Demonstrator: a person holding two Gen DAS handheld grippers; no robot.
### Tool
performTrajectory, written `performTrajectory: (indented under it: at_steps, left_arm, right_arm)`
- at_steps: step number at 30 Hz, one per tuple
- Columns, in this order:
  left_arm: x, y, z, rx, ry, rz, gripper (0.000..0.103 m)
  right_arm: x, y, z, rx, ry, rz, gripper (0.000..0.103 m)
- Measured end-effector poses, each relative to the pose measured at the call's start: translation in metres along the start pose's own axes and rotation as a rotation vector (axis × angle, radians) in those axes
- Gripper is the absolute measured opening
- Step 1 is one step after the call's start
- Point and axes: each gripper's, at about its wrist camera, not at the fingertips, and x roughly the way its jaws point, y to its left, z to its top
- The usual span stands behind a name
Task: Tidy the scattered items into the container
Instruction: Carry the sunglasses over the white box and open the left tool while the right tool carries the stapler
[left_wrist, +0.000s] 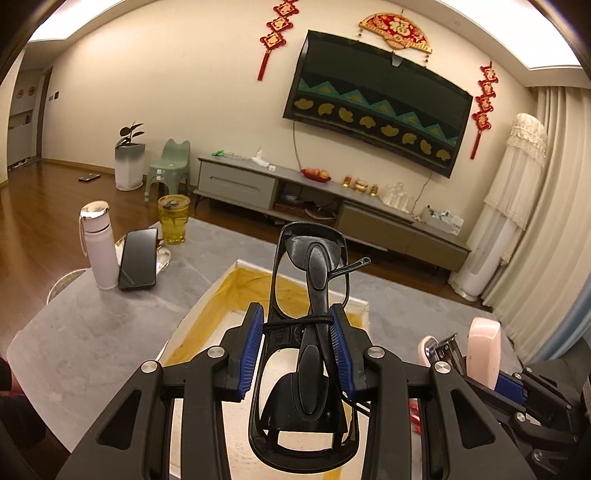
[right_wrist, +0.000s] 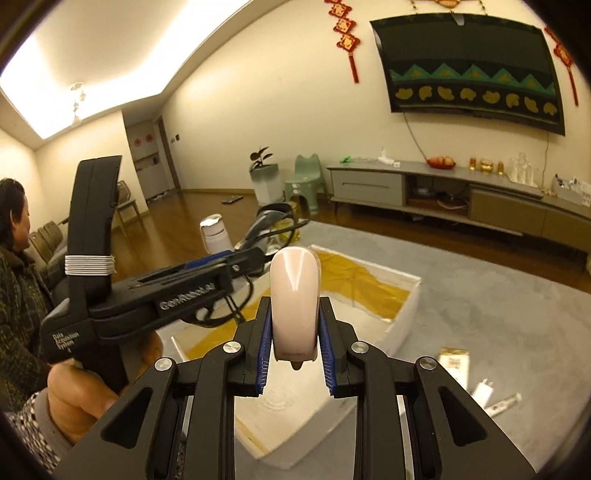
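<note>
Two hand-held grippers over white box (right_wrist: 402, 314): left (left_wrist: 297, 345) clamps folded black glasses (left_wrist: 312, 280), long axis forward; right (right_wrist: 294, 349) clamps pink clipper (right_wrist: 294, 302), upright.

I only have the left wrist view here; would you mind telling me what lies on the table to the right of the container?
Observer: Small items lie on the gray table right of the white container: a gold-and-white packet, a small white piece and a thin tube.
Operator: Thank you. Is the right gripper holding anything?
Observer: Yes, the right gripper is shut on a pale pink clipper, above the container.
Operator: And whose hand holds my gripper?
Observer: A bare hand grips its handle.
</note>
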Motion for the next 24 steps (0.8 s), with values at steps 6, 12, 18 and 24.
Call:
performTrajectory:
  at_steps: [6, 12, 18, 24]
  left_arm:
    - [0.031, 0.026, -0.016, -0.026, 0.088, 0.054, 0.038]
    - [0.058, 0.051, -0.027, -0.094, 0.185, 0.074, 0.038]
    - [0.074, 0.051, -0.034, -0.088, 0.243, 0.068, 0.038]
    - [0.086, 0.051, -0.041, -0.087, 0.291, 0.070, 0.038]
  right_arm:
    - [0.043, 0.003, -0.018, -0.045, 0.076, -0.022, 0.025]
    - [0.080, -0.019, -0.025, -0.019, 0.153, -0.012, 0.025]
    - [0.107, -0.026, -0.025, -0.032, 0.199, -0.032, 0.025]
    - [0.129, -0.036, -0.031, -0.023, 0.241, -0.047, 0.025]
